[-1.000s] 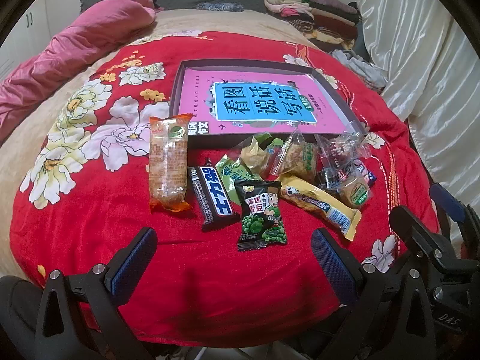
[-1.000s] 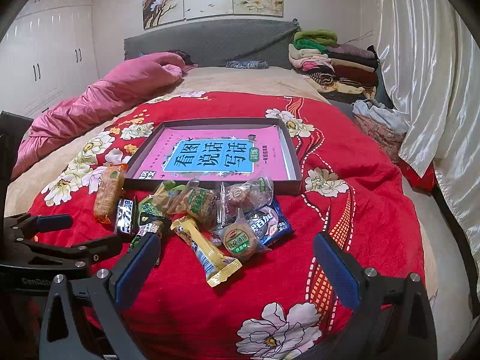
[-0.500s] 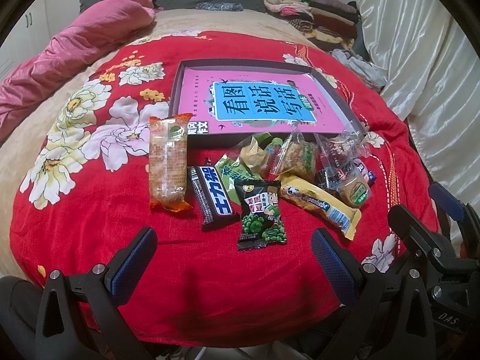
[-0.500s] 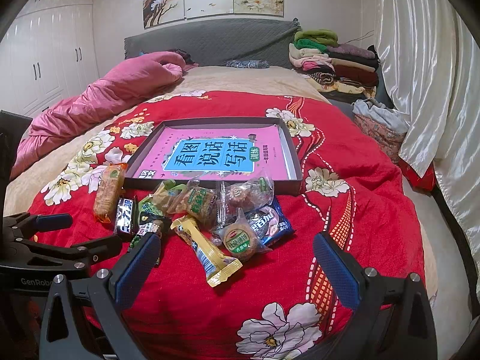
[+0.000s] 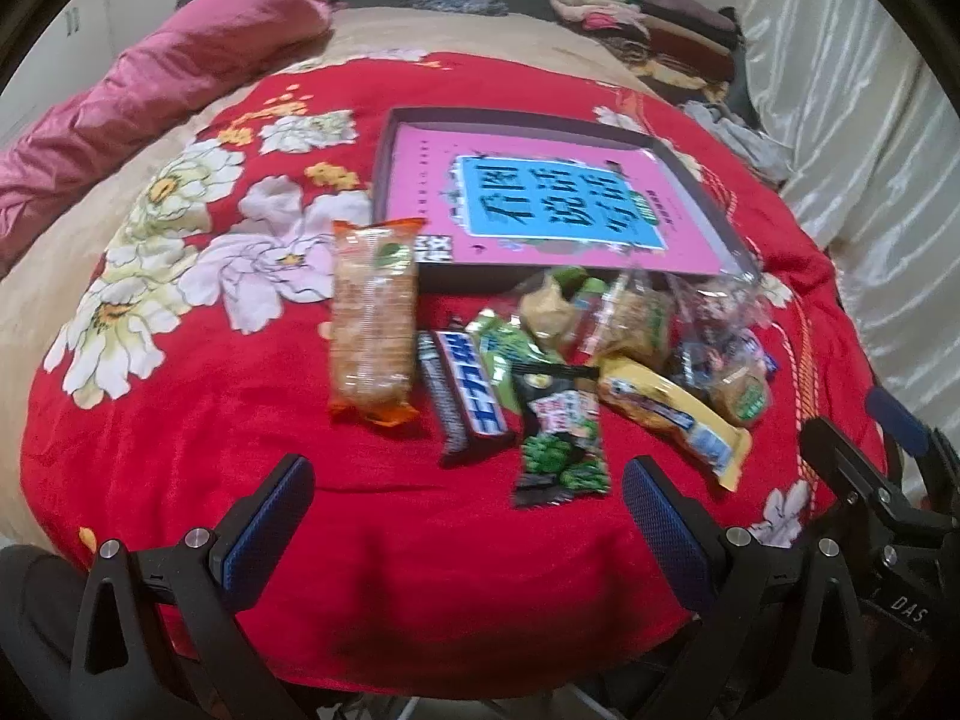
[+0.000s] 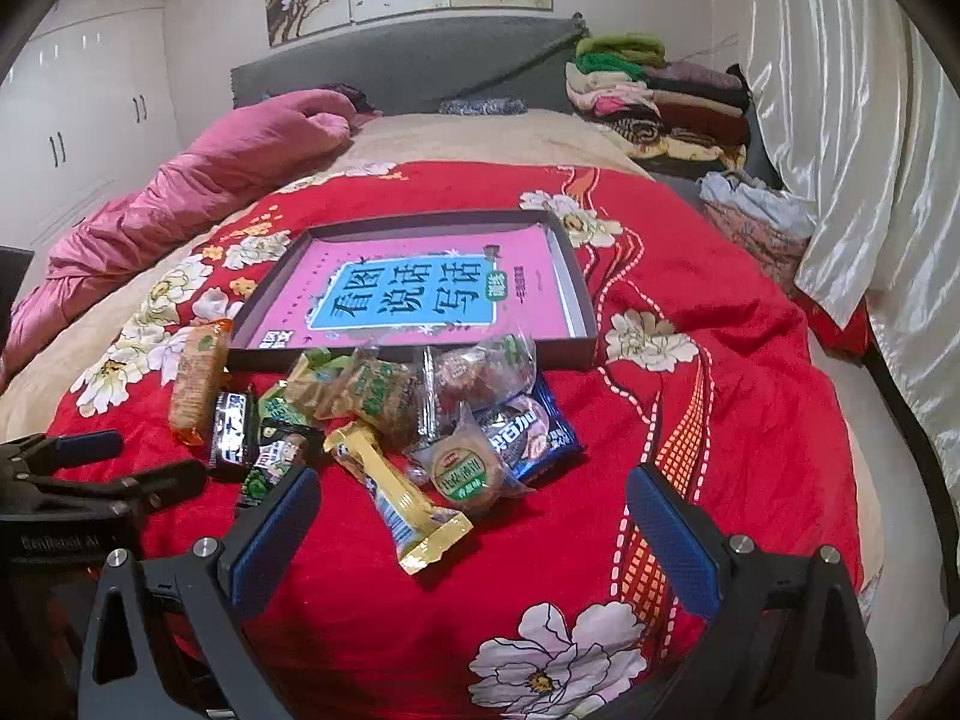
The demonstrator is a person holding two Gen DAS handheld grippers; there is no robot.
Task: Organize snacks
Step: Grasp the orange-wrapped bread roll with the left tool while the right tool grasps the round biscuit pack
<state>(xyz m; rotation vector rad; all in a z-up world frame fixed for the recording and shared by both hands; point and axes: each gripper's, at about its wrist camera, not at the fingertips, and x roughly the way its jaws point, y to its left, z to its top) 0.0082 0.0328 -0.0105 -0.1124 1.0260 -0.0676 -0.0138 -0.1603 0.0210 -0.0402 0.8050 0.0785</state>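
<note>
- The left gripper point(image 5: 462, 522) is hovering low over the near edge of a red floral bedspread point(image 5: 252, 450), its blue-padded fingers point(image 5: 267, 525) spread wide around nothing; against the view of half a second ago its picture is now blurred and the snacks are sitting slightly further right in it, so this gripper is shifting.
- The right gripper point(image 6: 474, 534) is hanging beside it, fingers point(image 6: 672, 546) equally wide and empty, and its view is matching the earlier one almost exactly.
- The snacks are lying where they lay before, heaped on the bedspread just in front of a shallow dark tray point(image 6: 576, 294) that is holding a pink book point(image 6: 420, 294).
- An orange cracker pack point(image 5: 373, 327) is lying leftmost, with a dark chocolate bar point(image 5: 468, 396) just beside it and a green pea packet point(image 5: 558, 438) nearest the left gripper.
- A yellow wrapped bar point(image 6: 402, 498) is pointing toward the right gripper, touching a round green-labelled cake point(image 6: 465, 471) and a blue packet point(image 6: 534, 432) behind it.
- Clear-wrapped pastries point(image 6: 480, 369) are leaning against the tray's front wall.
- A pink quilt point(image 6: 198, 192) is lying bunched along the bed's left side, and folded clothes point(image 6: 654, 96) are standing stacked by the headboard, well apart from the snacks.
</note>
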